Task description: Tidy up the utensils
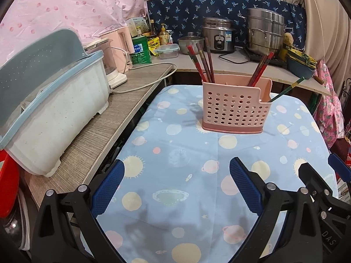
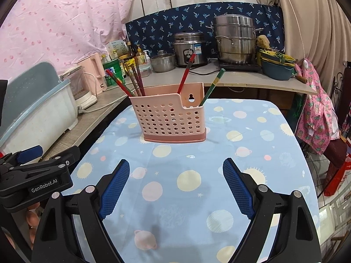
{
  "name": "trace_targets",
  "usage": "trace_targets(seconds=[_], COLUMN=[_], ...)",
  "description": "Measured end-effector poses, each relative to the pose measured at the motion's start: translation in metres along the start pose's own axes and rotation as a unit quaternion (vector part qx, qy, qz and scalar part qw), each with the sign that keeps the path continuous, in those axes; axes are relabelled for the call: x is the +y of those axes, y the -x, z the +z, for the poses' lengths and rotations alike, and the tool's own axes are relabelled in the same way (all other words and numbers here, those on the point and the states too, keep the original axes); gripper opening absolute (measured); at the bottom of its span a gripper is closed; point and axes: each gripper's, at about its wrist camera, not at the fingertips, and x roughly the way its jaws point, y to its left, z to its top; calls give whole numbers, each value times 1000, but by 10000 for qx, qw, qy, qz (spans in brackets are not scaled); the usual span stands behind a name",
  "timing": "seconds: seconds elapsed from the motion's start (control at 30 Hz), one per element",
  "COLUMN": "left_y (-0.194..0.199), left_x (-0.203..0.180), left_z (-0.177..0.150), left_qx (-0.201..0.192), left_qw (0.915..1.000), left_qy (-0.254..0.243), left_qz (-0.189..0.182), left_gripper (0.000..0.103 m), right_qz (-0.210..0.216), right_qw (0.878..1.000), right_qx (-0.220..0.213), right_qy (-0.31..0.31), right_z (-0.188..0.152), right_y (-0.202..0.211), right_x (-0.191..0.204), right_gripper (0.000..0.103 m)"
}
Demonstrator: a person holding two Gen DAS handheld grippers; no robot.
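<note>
A pink perforated utensil holder [image 1: 232, 109] [image 2: 172, 118] stands upright on the blue planet-print tablecloth [image 1: 186, 153] [image 2: 197, 153]. Several red and brown chopsticks [image 1: 203, 62] [image 2: 131, 81] lean out of its left end. More red chopsticks [image 1: 261, 69] [image 2: 186, 74] stick up near its right end, and a green one [image 1: 287, 88] [image 2: 211, 86] leans out to the right. My left gripper [image 1: 176, 175] hangs open over the cloth, short of the holder, nothing between its blue pads. My right gripper [image 2: 176, 175] is likewise open and empty, beside the left one.
A white and blue dish-drainer box [image 1: 50, 114] [image 2: 37, 114] sits on the grey counter [image 1: 105, 135] at left, with a kettle and cable. Pots, a rice cooker [image 1: 218, 36] [image 2: 190, 48] and bottles crowd the back counter. A pink cloth [image 2: 318, 118] hangs at right.
</note>
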Motion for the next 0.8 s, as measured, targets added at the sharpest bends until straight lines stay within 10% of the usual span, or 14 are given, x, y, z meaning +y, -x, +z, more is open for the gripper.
trace_targets(seconds=[0.8], left_y=[3], left_x=[-5], left_z=[-3], left_qx=[-52], left_qw=[9999], left_qy=[22], left_qz=[-125], left_gripper=[92], right_qz=[-140], right_qw=[9999], right_qx=[46], right_qy=[28], right_z=[-6], right_y=[4], right_x=[5], right_gripper=[84])
